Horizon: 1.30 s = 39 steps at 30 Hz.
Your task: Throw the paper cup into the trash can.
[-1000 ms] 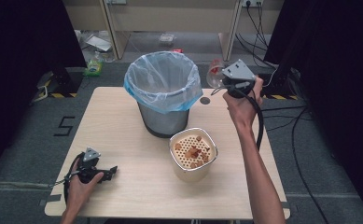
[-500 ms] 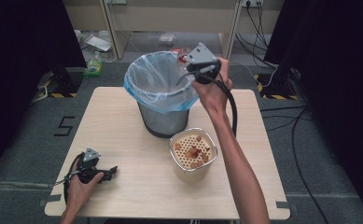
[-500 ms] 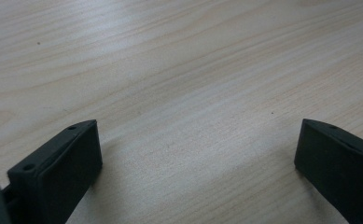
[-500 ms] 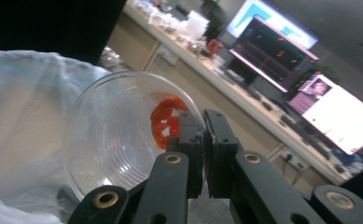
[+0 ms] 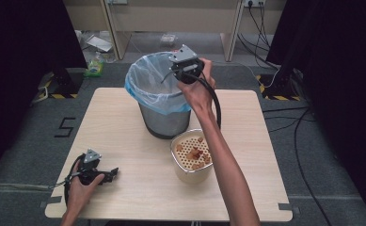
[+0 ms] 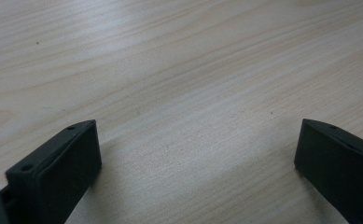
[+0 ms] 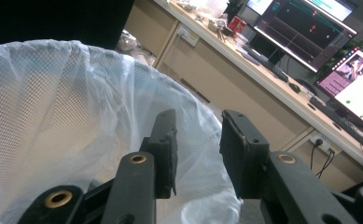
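Over the bin: right gripper (image 5: 171, 75) held above the mouth of the bin (image 5: 159, 96), jaws slightly apart, nothing visible between them in the right gripper view (image 7: 198, 140).
Bin: metal mesh, blue liner, upright at table (image 5: 124, 188) centre-back; liner (image 7: 53, 116) looks empty where visible.
Scraps: brown bits in the perforated basket (image 5: 192, 155), just in front of the bin.
Left gripper: (image 5: 112, 173) rests on the table near-left, jaws wide apart, holding nothing.
Risk: arm passes right over the basket; pulling back low could knock it and spill scraps. A jaw snagging the liner could drag it off the rim.
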Tool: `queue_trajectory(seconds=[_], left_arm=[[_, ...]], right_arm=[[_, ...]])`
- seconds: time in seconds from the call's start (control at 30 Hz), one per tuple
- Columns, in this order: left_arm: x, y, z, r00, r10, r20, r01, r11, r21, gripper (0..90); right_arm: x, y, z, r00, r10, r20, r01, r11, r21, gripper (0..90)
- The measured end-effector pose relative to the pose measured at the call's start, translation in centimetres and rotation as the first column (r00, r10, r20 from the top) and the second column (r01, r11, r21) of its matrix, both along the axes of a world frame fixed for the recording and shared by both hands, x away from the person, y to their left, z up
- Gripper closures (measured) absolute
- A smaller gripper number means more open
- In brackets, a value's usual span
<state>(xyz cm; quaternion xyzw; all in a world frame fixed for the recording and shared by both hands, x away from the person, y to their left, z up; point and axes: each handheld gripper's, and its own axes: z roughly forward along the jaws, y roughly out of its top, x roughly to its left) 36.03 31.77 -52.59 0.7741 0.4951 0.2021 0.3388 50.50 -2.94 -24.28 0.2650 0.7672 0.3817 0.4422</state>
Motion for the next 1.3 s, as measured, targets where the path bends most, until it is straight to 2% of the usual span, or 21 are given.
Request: queue_trajectory(seconds=[0.1, 0.2, 0.27, 0.43, 0.53, 0.63, 0.73, 0.9, 1.0, 1.13, 1.3], left_arm=[[0.0, 0.0, 0.0, 1.0000, 0.000, 0.000, 0.000, 1.0000, 0.000, 0.0], [0.0, 0.0, 0.0, 1.0000, 0.000, 0.000, 0.000, 1.0000, 0.000, 0.0], [0.0, 0.0, 0.0, 1.0000, 0.000, 0.000, 0.000, 1.0000, 0.000, 0.0], [0.0, 0.0, 0.0, 1.0000, 0.000, 0.000, 0.000, 1.0000, 0.000, 0.0], [0.0, 0.0, 0.0, 1.0000, 0.000, 0.000, 0.000, 1.0000, 0.000, 0.0], [0.0, 0.0, 0.0, 1.0000, 0.000, 0.001, 0.000, 1.0000, 0.000, 0.0], [0.0, 0.0, 0.0, 1.0000, 0.000, 0.001, 0.000, 1.0000, 0.001, 0.0], [0.0, 0.0, 0.0, 1.0000, 0.000, 0.000, 0.000, 1.0000, 0.002, 0.0], [0.0, 0.0, 0.0, 1.0000, 0.000, 0.001, 0.000, 1.0000, 0.002, 0.0], [-0.1, 0.0, 0.0, 1.0000, 0.001, 0.003, -0.001, 1.0000, 0.003, 0.0], [-0.1, 0.0, 0.0, 1.0000, 0.003, 0.003, -0.003, 1.0000, 0.002, 0.0]], right_arm=[[-0.4, -1.4, 0.0, 0.9998, -0.016, -0.014, 0.017, 1.000, 0.019, 60.2], [-0.7, -2.6, -0.1, 0.9992, -0.027, -0.031, 0.028, 0.999, 0.016, 53.8], [-1.0, -3.8, -0.2, 0.9982, -0.037, -0.047, 0.038, 0.999, 0.032, 50.0], [-1.7, -6.5, -0.6, 0.9954, -0.078, -0.056, 0.081, 0.995, 0.059, 40.7], [-2.2, -8.2, -1.2, 0.9924, -0.087, -0.087, 0.095, 0.991, 0.089, 37.8], [-2.8, -10.0, -2.2, 0.9890, -0.100, -0.109, 0.112, 0.988, 0.105, 36.1], [-3.3, -11.6, -3.3, 0.9848, -0.118, -0.128, 0.130, 0.987, 0.095, 34.6], [-4.0, -14.0, -5.0, 0.9773, -0.136, -0.163, 0.155, 0.982, 0.112, 33.0], [-4.7, -15.4, -6.3, 0.9705, -0.137, -0.198, 0.168, 0.974, 0.151, 32.0], [-5.9, -16.3, -7.7, 0.9678, -0.123, -0.220, 0.165, 0.969, 0.185, 31.1], [-7.4, -17.3, -10.1, 0.9613, -0.117, -0.249, 0.170, 0.964, 0.203, 31.0]])
